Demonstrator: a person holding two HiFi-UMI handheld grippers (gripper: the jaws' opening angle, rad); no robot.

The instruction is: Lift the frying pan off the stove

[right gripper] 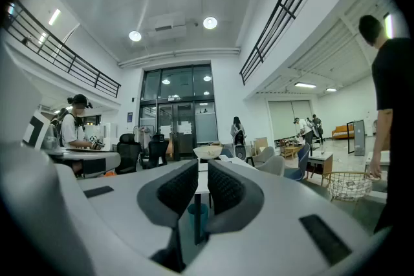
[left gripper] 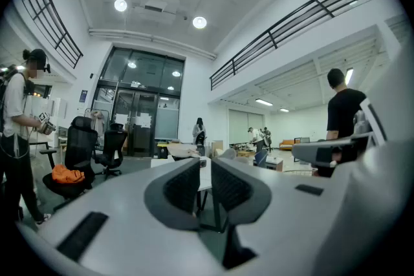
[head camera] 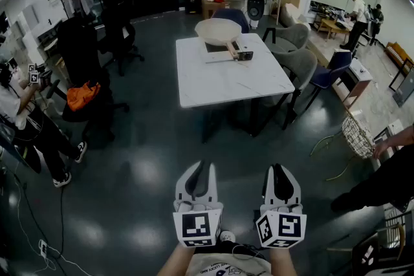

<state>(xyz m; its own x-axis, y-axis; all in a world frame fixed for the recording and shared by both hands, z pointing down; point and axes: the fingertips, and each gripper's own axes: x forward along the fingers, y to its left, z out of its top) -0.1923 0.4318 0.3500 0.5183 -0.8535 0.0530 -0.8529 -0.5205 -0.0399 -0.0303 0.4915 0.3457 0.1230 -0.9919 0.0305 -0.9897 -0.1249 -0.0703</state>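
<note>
A cream frying pan (head camera: 218, 31) sits on a flat white stove (head camera: 214, 53) at the far end of a white table (head camera: 226, 84), its handle (head camera: 233, 46) pointing toward me. Both grippers hang low over the dark floor, well short of the table. My left gripper (head camera: 200, 168) is shut with nothing between its jaws. My right gripper (head camera: 280, 170) is also shut and empty. The pan (left gripper: 181, 149) shows small and far away beyond the left gripper (left gripper: 205, 171). In the right gripper view the pan (right gripper: 208, 152) sits just above the right gripper (right gripper: 202, 178).
Grey and blue chairs (head camera: 294, 64) stand along the table's right side. Black office chairs (head camera: 81, 55), one with an orange bundle, stand to the left. A person (head camera: 26, 119) stands at far left, another (head camera: 388, 178) at right by a wire basket (head camera: 357, 136). A cable (head camera: 45, 229) lies on the floor.
</note>
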